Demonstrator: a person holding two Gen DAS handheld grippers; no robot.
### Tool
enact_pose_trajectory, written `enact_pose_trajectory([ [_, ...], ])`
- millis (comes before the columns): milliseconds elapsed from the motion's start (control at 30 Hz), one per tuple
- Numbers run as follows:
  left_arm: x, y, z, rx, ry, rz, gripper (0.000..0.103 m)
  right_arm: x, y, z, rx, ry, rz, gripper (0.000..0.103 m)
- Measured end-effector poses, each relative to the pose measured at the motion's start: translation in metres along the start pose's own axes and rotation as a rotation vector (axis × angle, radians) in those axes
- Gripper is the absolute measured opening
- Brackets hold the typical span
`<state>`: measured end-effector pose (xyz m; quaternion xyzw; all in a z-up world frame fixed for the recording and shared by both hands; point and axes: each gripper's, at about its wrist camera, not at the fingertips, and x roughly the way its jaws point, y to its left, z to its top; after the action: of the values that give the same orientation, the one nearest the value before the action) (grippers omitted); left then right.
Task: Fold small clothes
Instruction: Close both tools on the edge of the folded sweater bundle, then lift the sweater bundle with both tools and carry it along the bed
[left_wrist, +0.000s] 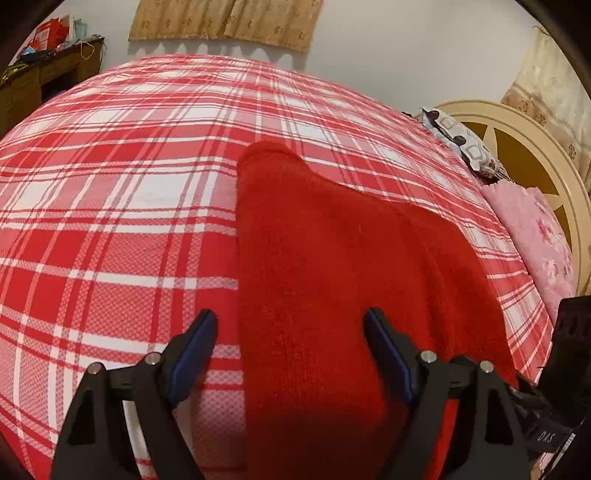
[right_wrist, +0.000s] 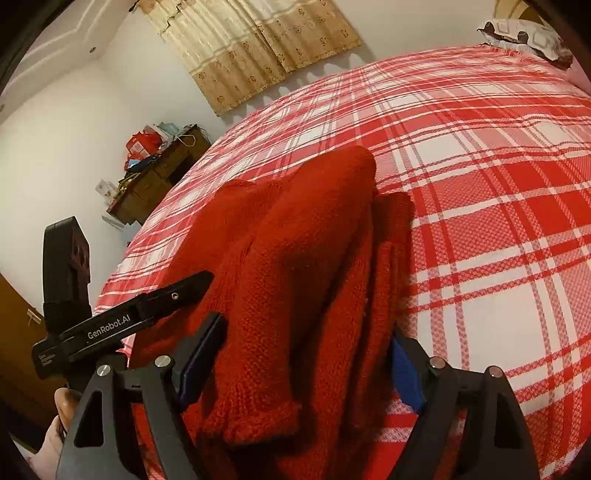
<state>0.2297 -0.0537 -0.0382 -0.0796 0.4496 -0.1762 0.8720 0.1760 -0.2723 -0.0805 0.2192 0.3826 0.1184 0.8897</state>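
Note:
A red knitted garment (left_wrist: 332, 266) lies folded lengthwise on the red-and-white plaid bed sheet (left_wrist: 122, 206). My left gripper (left_wrist: 291, 325) is open, its fingers straddling the garment's left near part just above it. In the right wrist view the same garment (right_wrist: 303, 266) is bunched in layers with a cuffed end near the camera. My right gripper (right_wrist: 306, 350) is open with the garment between its fingers. The left gripper's body (right_wrist: 122, 321) shows at the left of the right wrist view.
A pink pillow (left_wrist: 535, 236) and a patterned pillow (left_wrist: 461, 140) lie by the cream headboard (left_wrist: 524, 147) on the right. A cluttered wooden desk (right_wrist: 159, 177) stands beyond the bed's far corner. Curtains (right_wrist: 251, 48) hang on the wall.

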Motion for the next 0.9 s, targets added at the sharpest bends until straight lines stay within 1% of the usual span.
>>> enact_pose_trajectory([
  [33, 0.001, 0.001, 0.001, 0.000, -0.001, -0.001, 0.084, 0.001, 0.000, 0.001, -0.003, 0.001, -0.002, 0.081],
  [100, 0.002, 0.001, 0.002, 0.001, -0.005, -0.002, 0.084, 0.002, 0.001, 0.002, -0.011, 0.002, -0.012, 0.075],
  [133, 0.003, 0.000, 0.003, 0.001, -0.007, 0.000, 0.083, 0.003, 0.002, 0.002, -0.018, 0.004, -0.010, 0.069],
  [167, 0.002, -0.002, 0.003, 0.006, -0.012, 0.002, 0.079, 0.002, 0.001, 0.001, -0.020, 0.004, -0.008, 0.065],
  [200, 0.002, -0.003, 0.003, 0.014, -0.016, -0.003, 0.066, 0.003, 0.001, 0.001, -0.020, 0.002, -0.008, 0.064],
  [233, 0.001, -0.006, 0.003, 0.026, -0.019, -0.031, 0.061, 0.002, 0.001, 0.001, -0.020, 0.000, -0.009, 0.062],
  [333, 0.000, -0.011, 0.002, 0.035, -0.028, -0.014, 0.060, 0.001, 0.002, 0.002, -0.021, -0.005, -0.013, 0.058],
  [367, 0.000, -0.011, 0.003, 0.029, -0.026, -0.017, 0.058, 0.001, 0.003, 0.002, -0.024, -0.007, -0.015, 0.056],
  [433, 0.000, -0.009, 0.004, 0.006, -0.017, -0.030, 0.054, 0.000, 0.005, 0.002, -0.026, -0.008, -0.018, 0.052],
  [500, -0.003, -0.012, 0.004, 0.005, -0.007, -0.023, 0.046, -0.003, 0.006, 0.003, -0.011, -0.008, -0.011, 0.048],
  [600, -0.012, -0.016, 0.005, 0.016, 0.013, -0.007, 0.040, -0.015, 0.004, 0.001, 0.025, -0.013, 0.016, 0.045],
  [667, -0.016, -0.015, 0.004, -0.001, 0.049, -0.026, 0.039, -0.027, 0.002, -0.004, 0.042, -0.015, 0.038, 0.045],
  [700, -0.015, -0.014, 0.003, -0.007, 0.071, -0.034, 0.042, -0.030, 0.000, -0.008, 0.051, -0.011, 0.039, 0.045],
  [733, -0.014, -0.014, 0.003, -0.006, 0.077, -0.029, 0.046, -0.030, -0.002, -0.009, 0.056, -0.008, 0.035, 0.045],
  [800, -0.010, -0.016, 0.002, -0.008, 0.070, 0.016, 0.062, -0.029, -0.008, -0.011, 0.075, -0.009, 0.042, 0.045],
  [833, -0.008, -0.017, 0.001, -0.010, 0.070, 0.027, 0.065, -0.027, -0.012, -0.011, 0.092, -0.009, 0.051, 0.047],
  [867, -0.006, -0.018, 0.001, -0.012, 0.070, 0.033, 0.072, -0.025, -0.014, -0.010, 0.102, -0.009, 0.050, 0.054],
  [900, -0.004, -0.017, 0.000, -0.016, 0.064, 0.054, 0.081, -0.022, -0.016, -0.009, 0.115, -0.008, 0.041, 0.059],
])
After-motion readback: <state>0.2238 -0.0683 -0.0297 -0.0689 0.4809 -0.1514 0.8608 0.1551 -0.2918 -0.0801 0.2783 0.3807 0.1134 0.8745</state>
